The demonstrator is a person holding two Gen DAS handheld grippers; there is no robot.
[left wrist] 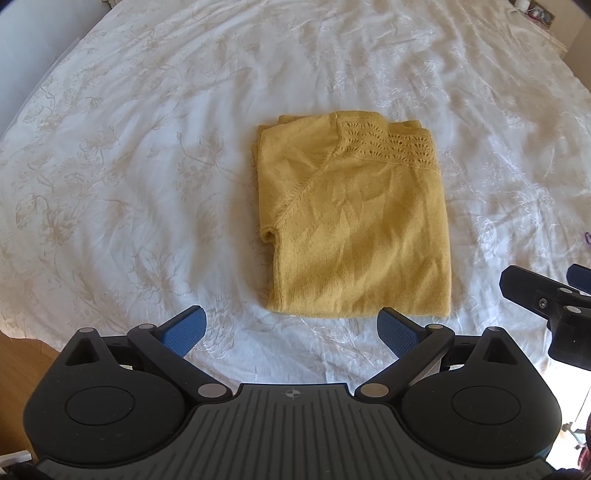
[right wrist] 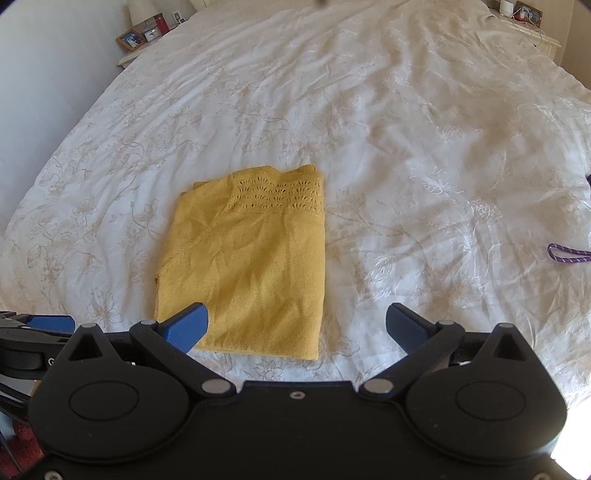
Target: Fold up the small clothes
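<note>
A mustard-yellow knit top lies folded into a neat rectangle on the white bedspread, its lacy band at the far end. It also shows in the right wrist view. My left gripper is open and empty, just short of the top's near edge. My right gripper is open and empty, its left fingertip over the top's near left corner. The right gripper also shows at the right edge of the left wrist view.
The bedspread has a pale floral print and wrinkles. A purple cord loop lies at the right. A nightstand with frames and a red jar stands far left. Wooden floor shows by the bed's near edge.
</note>
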